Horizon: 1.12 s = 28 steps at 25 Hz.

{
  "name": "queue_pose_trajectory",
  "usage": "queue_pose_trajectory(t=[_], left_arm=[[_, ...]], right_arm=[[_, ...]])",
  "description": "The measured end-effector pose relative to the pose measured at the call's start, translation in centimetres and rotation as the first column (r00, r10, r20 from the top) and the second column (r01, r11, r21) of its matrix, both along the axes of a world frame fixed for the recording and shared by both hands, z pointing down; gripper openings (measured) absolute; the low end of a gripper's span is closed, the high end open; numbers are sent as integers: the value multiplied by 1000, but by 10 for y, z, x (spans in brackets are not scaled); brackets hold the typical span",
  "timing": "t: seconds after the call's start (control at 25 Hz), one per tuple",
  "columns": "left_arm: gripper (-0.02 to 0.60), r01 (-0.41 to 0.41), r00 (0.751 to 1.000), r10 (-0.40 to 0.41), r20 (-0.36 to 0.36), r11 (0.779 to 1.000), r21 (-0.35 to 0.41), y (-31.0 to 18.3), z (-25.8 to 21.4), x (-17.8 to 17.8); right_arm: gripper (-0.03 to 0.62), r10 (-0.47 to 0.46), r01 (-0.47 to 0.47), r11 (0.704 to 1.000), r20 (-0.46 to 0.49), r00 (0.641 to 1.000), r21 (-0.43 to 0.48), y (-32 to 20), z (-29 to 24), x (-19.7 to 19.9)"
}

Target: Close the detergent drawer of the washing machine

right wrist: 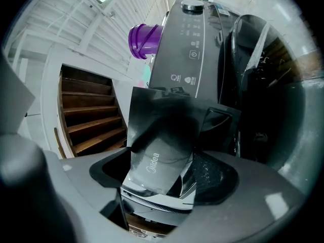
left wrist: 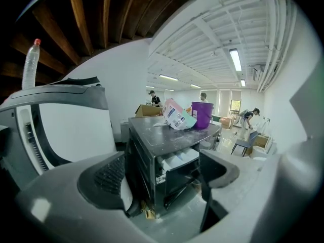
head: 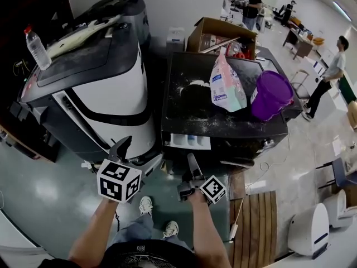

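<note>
The black washing machine (head: pixel 187 66) stands in front of me with its detergent drawer (head: pixel 189 141) pulled out, the white compartments showing. My right gripper (head: pixel 191 159) is at the drawer's dark front panel (right wrist: pixel 157 151). In the right gripper view that panel fills the space between the jaws, and the right gripper (right wrist: pixel 162 173) is shut on it. My left gripper (head: pixel 136 155) hangs open to the left of the machine and holds nothing. In the left gripper view, the left gripper (left wrist: pixel 162 178) points at the machine's corner and the open drawer (left wrist: pixel 177 158).
A detergent bag (head: pixel 226 85) and a purple bucket (head: pixel 271 95) sit on the washer, with a cardboard box (head: pixel 220 35) behind them. A large white and black machine (head: pixel 106 88) with a water bottle (head: pixel 38 48) on it stands close on the left. At the right are a wooden board (head: pixel 259 228) and people.
</note>
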State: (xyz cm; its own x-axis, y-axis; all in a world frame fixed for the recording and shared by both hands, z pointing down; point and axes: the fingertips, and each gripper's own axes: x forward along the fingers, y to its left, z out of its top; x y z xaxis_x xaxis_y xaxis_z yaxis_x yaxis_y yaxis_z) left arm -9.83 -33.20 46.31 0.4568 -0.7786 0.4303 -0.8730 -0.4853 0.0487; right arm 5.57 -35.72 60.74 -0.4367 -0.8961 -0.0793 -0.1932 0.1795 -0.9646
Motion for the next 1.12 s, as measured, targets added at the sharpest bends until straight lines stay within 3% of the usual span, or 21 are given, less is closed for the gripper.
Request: queue_pose_trajectory(t=[0.36,0.52,1.12], left_arm=[[442,-35,999,36,5,999,-11,-23,2,1],[442,-53,998,53,13,998,-16,-32,3,-1],[442,-151,988,152,28,988,-26,-66,6,1]], right_arm=[[387,24,-24,1000,-12,1000,-5,-20,0,2],[383,42,-42,999,32,999,8,-30,-7,-1],[383,93,-93,996,1,996,5,-50,-6,-1]])
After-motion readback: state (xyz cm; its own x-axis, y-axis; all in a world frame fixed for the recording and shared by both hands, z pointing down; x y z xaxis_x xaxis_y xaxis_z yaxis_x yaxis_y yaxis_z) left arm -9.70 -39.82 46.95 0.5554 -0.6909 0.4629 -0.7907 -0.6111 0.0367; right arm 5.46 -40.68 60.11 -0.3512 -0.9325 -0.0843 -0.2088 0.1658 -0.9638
